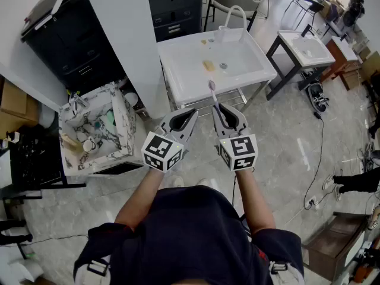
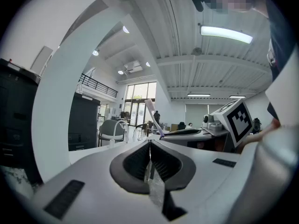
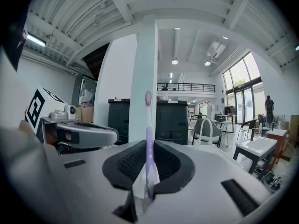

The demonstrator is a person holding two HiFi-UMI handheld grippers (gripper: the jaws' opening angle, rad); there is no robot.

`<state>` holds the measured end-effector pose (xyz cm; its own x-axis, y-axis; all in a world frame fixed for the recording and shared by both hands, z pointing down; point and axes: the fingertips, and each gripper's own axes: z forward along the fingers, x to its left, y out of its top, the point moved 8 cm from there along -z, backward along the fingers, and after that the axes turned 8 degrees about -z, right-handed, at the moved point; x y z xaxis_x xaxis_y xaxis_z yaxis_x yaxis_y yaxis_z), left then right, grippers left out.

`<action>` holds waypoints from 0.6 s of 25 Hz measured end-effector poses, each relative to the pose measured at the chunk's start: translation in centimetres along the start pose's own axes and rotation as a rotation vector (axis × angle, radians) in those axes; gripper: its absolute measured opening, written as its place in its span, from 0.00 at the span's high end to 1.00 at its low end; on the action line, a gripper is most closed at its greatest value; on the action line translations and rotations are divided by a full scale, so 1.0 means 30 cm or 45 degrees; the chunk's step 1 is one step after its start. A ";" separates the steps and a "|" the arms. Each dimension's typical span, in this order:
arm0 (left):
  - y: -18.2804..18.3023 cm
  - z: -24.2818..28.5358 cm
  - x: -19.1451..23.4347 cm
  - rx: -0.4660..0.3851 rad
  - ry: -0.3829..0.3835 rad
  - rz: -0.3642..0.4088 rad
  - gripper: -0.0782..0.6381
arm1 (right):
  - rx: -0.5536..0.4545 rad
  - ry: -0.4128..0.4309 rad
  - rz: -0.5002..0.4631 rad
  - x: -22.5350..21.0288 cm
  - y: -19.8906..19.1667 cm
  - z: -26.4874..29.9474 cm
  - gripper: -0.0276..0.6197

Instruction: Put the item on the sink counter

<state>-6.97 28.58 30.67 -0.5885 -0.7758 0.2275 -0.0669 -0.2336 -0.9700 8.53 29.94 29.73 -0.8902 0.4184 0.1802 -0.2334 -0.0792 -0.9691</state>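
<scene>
Right gripper [image 1: 218, 108]: jaws clamp the lower handle of the purple toothbrush [image 3: 148, 139], whose head points toward the white sink counter [image 1: 178, 70] farther off. Left gripper [image 1: 191, 114], just beside: jaws pressed together, holding nothing.

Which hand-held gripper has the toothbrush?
The right hand-held gripper, its jaws shut on the purple toothbrush; the left hand-held gripper is shut with nothing between its jaws.
</scene>
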 end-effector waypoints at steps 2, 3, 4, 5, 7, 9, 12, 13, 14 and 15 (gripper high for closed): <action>0.002 0.001 0.005 -0.002 0.004 -0.003 0.87 | -0.003 0.004 0.002 0.000 0.002 0.003 0.86; 0.002 0.002 0.008 -0.002 0.006 -0.005 0.87 | -0.003 0.005 0.002 0.000 0.003 0.004 0.86; 0.001 0.003 0.010 -0.001 0.007 -0.007 0.87 | -0.003 0.007 0.002 -0.001 0.003 0.006 0.86; -0.001 0.004 0.011 0.000 0.010 -0.011 0.87 | -0.003 0.009 0.002 -0.002 0.002 0.007 0.86; -0.006 0.006 0.012 0.001 0.016 -0.016 0.87 | -0.003 0.011 0.007 -0.007 -0.001 0.006 0.86; -0.006 0.012 0.011 0.002 0.023 -0.022 0.87 | 0.000 0.010 0.023 -0.015 -0.006 0.005 0.86; -0.008 0.020 0.013 0.004 0.031 -0.029 0.87 | 0.005 0.015 0.043 -0.024 -0.016 0.005 0.86; -0.009 0.023 0.012 0.005 0.032 -0.030 0.87 | 0.007 0.017 0.044 -0.027 -0.020 0.005 0.86; -0.011 0.026 0.011 0.004 0.034 -0.030 0.87 | 0.007 0.019 0.044 -0.030 -0.023 0.004 0.86; -0.013 0.030 0.008 0.004 0.037 -0.030 0.87 | 0.007 0.022 0.045 -0.035 -0.027 0.002 0.86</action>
<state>-6.37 27.97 31.17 -0.6099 -0.7527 0.2480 -0.0785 -0.2540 -0.9640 9.61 29.50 30.33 -0.8909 0.4311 0.1430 -0.2044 -0.0995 -0.9738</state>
